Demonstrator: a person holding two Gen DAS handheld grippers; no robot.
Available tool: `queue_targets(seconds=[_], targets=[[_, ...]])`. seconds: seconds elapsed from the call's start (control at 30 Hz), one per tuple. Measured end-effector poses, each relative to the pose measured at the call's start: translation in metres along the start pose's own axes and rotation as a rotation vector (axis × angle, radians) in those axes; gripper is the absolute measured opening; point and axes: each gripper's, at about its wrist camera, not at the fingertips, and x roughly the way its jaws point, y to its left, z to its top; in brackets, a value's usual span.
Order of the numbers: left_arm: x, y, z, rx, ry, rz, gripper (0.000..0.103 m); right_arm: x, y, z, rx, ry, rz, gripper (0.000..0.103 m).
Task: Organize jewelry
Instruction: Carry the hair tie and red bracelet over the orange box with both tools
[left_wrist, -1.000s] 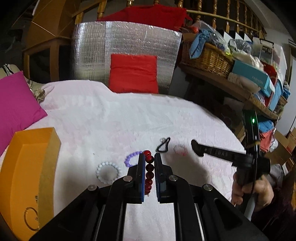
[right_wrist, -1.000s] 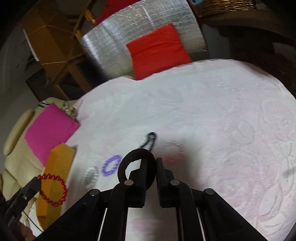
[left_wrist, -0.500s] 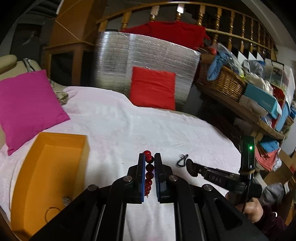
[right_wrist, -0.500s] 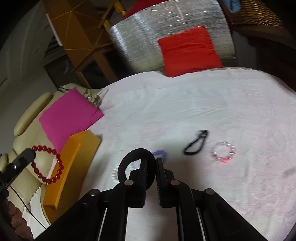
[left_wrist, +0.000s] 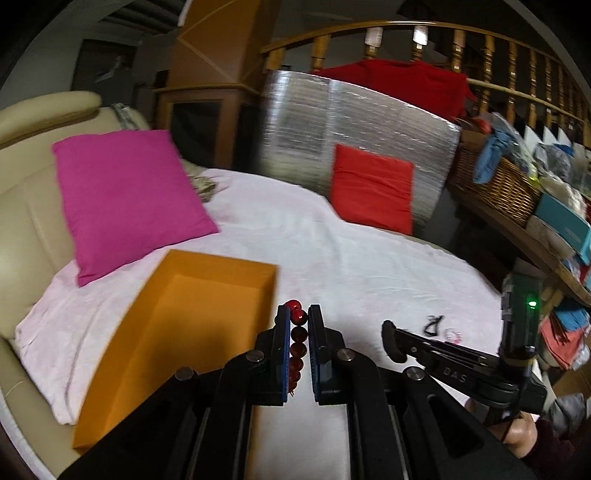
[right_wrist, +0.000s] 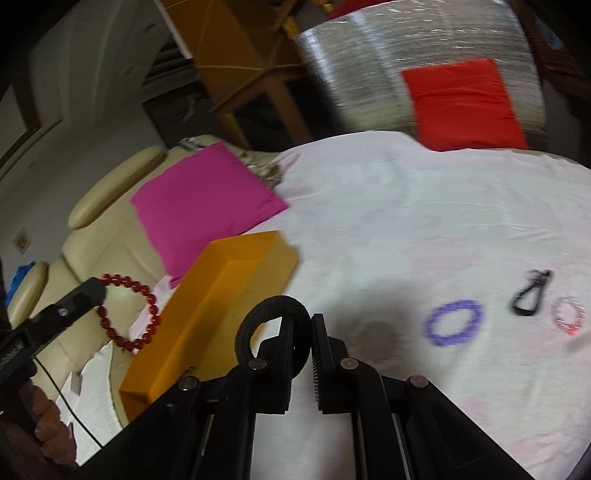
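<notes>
My left gripper (left_wrist: 298, 317) is shut on a red bead bracelet (left_wrist: 297, 334), held above the near right corner of the open orange box (left_wrist: 192, 325). In the right wrist view the red bead bracelet (right_wrist: 129, 314) hangs from the left gripper (right_wrist: 94, 291) beside the orange box (right_wrist: 221, 295). My right gripper (right_wrist: 303, 321) is shut on a black hair band (right_wrist: 266, 314); it also shows in the left wrist view (left_wrist: 389, 341). A purple bracelet (right_wrist: 454, 322), a black clip strap (right_wrist: 530, 297) and a pink bracelet (right_wrist: 569, 315) lie on the white cloth.
A magenta cushion (left_wrist: 129, 195) leans on the cream sofa (left_wrist: 22, 206) behind the box. A red cushion (left_wrist: 371, 188) stands against a silver foil panel (left_wrist: 332, 125). A shelf with a wicker basket (left_wrist: 498, 184) and boxes runs along the right.
Both grippers have moved left towards the orange box, each still holding its piece. The jewelry on the cloth has slid right in view.
</notes>
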Motion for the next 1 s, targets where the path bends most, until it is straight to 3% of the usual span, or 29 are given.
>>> queue_targets(seconds=[0.47,0.8,1.0], targets=[[-0.002,0.082,-0.030,-0.081,0.054,0.145,0.009,0.067,0.091,-0.019,-0.109,0.089,0.153,0.010],[0.012,0.099,-0.045,-0.064,0.099,0.217,0.009,0.103,0.107,-0.027,-0.115,0.151,0.158,0.010],[0.020,0.099,-0.053,-0.034,0.139,0.256,0.009,0.117,0.107,-0.020,-0.098,0.139,0.152,0.010]])
